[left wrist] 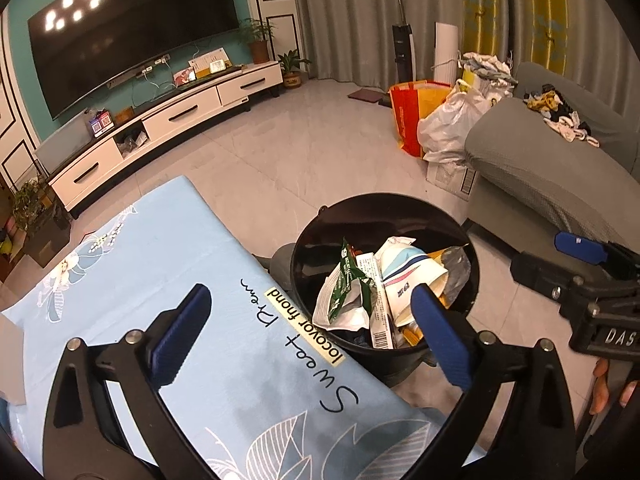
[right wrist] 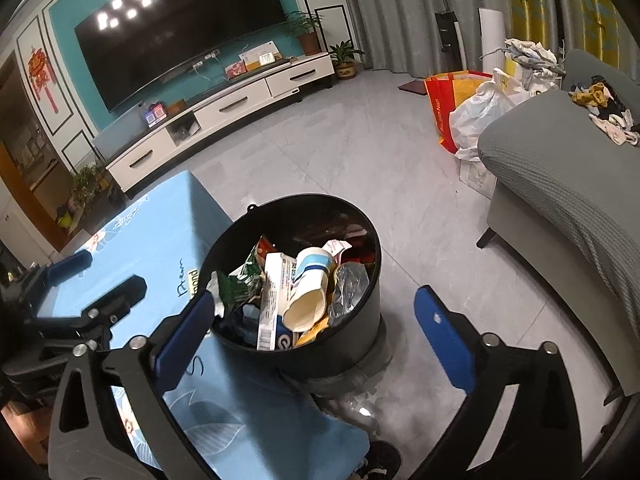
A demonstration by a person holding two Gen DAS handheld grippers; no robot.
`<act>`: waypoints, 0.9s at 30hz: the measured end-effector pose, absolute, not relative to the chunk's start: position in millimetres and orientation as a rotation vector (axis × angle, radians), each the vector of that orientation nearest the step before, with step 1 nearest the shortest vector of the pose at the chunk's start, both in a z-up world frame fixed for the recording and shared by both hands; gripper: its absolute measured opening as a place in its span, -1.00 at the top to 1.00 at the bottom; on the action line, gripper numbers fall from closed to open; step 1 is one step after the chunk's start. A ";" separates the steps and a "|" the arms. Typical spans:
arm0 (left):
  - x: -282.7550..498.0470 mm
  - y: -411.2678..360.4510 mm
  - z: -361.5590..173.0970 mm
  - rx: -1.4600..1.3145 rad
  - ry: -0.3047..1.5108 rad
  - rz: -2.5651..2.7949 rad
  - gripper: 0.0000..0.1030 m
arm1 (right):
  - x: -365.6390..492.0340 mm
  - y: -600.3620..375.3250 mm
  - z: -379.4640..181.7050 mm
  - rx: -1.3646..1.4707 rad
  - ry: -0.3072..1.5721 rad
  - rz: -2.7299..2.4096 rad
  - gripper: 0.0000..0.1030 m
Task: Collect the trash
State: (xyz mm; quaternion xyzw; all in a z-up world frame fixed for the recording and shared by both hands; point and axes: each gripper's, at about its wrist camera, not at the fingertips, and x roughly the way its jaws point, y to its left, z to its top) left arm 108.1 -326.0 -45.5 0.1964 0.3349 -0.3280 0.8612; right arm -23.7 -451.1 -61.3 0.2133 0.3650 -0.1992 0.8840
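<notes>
A black round trash bin (right wrist: 298, 280) stands on the grey tiled floor (right wrist: 360, 152), touching the edge of a counter (left wrist: 152, 264) covered in a light blue cloth with leaf prints. The bin is filled with trash: a crumpled white paper cup (right wrist: 308, 292), a green snack wrapper (left wrist: 350, 284), a white printed carton (right wrist: 272, 300) and clear crinkled plastic (right wrist: 350, 288).

The left hand-held gripper (left wrist: 312, 322) hovers above the bin's near rim and the counter edge, its blue-padded jaws spread wide and grasping nothing. The right hand-held gripper (right wrist: 320, 334) hovers over the bin's near side, jaws likewise released and empty.

Beyond the bin, a large dark television (right wrist: 184, 36) hangs above a white cabinet (right wrist: 224, 108). To the bin's right sits a grey sofa (right wrist: 560, 184), with an orange shopping bag (right wrist: 440, 108) and white plastic bags (right wrist: 476, 116) beside it.
</notes>
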 end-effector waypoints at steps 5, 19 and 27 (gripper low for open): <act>96.8 -311.0 -30.5 0.387 0.716 -0.699 -0.94 | -33.4 -434.8 -55.9 0.414 0.798 -0.414 -0.94; 65.6 -277.6 -0.3 0.347 0.860 -0.686 -0.94 | -55.3 -396.1 -36.1 0.385 0.863 -0.403 -0.94; 51.9 -259.8 11.7 0.380 0.879 -0.579 -0.95 | -71.5 -385.1 -13.3 0.335 0.834 -0.419 -0.94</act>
